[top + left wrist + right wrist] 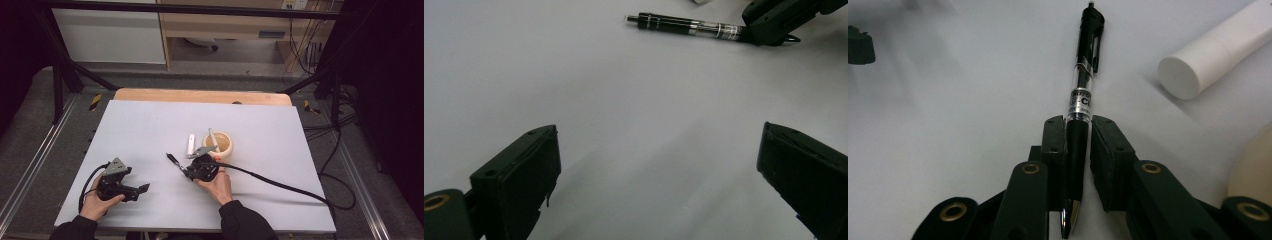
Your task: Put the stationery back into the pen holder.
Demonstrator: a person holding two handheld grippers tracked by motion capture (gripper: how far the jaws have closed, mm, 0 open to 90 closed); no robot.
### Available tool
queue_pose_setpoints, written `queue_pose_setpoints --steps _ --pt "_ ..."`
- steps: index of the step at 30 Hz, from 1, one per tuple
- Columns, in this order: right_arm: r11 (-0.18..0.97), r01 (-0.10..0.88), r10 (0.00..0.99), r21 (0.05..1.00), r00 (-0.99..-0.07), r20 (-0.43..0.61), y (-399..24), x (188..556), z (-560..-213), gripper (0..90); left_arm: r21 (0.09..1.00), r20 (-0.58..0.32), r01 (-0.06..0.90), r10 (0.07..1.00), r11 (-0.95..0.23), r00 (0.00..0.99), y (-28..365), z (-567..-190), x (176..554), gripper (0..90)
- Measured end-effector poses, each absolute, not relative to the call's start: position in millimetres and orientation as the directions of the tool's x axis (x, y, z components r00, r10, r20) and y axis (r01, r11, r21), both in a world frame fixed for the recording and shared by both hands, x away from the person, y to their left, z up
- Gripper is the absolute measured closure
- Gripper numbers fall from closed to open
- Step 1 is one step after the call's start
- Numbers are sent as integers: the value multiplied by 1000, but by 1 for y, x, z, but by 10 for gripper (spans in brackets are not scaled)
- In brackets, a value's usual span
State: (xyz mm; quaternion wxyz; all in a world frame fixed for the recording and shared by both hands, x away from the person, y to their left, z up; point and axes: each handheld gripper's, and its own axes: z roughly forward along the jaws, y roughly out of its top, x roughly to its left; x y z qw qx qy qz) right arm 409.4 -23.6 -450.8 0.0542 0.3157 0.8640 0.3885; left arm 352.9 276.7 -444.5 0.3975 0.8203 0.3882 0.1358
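A black pen [1083, 90] with a clear middle band sits between the jaws of my right gripper [1078, 145], which is shut on its lower barrel; the clip end points away from the gripper. In the high view the pen [174, 161] sticks out to the upper left of the right gripper [186, 171] at mid-table, low over the white surface. The left gripper view has the same pen [689, 26] at its top edge. My left gripper [145, 189] rests near the front left with its jaws wide apart and nothing between them [659, 165].
A cream bowl [220, 145] with a pale stick [213, 139] leaning in it stands just behind the right gripper. A white tube [190, 145] lies left of the bowl, close to the pen's tip [1208, 55]. A thick black cable [280, 186] trails right.
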Motion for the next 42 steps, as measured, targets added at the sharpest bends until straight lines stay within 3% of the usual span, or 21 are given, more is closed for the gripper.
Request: queue_pose_setpoints --steps 18,42 --pt "479 521 613 706 -775 155 -23 405 -451 806 760 -83 524 742 -385 666 276 -444 352 39" --pt "566 467 483 680 -856 186 -59 391 -408 808 754 -30 473 695 -456 718 260 -435 351 42"
